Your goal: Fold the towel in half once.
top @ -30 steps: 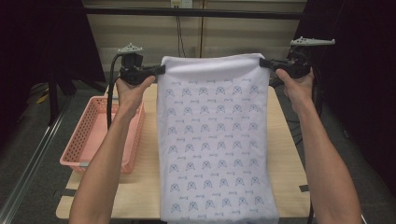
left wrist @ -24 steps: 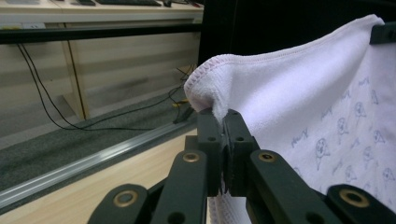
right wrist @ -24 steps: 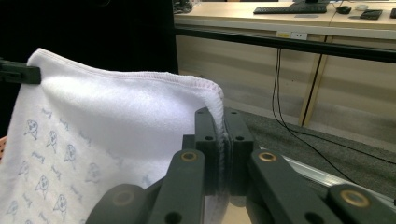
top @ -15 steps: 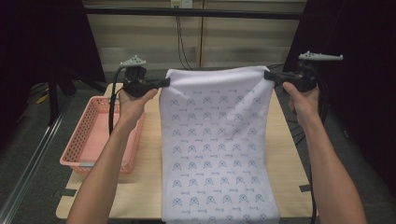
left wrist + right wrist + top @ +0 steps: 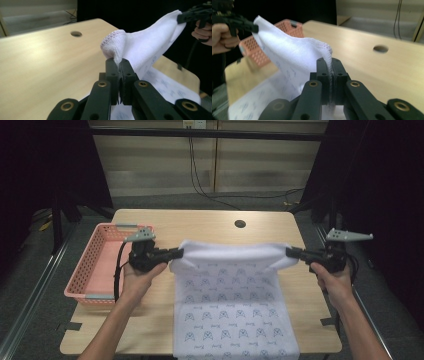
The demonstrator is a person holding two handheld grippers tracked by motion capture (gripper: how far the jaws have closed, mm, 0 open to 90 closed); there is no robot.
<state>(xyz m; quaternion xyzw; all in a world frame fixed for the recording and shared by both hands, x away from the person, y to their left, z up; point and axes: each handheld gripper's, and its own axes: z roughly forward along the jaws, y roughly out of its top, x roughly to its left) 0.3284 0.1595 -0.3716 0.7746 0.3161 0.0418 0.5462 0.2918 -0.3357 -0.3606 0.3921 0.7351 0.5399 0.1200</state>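
My left gripper point(image 5: 176, 253) is clamped on one top corner of the towel point(image 5: 230, 310), with the hemmed edge pinched between its closed jaws in the left gripper view. My right gripper point(image 5: 292, 252) is clamped likewise on the opposite top corner. The towel's top edge is stretched between them above the middle of the surface point(image 5: 200, 222). Its lower part already lies flat on the surface and runs over the near edge. A pink basket point(image 5: 95, 270) stands at the left edge, just beside my left hand point(image 5: 140, 277).

I judge the step in hand to be laying the towel out flat. The next move calls for lowering both corners together toward the far edge, keeping the top edge taut, and releasing only once the cloth rests on the surface.
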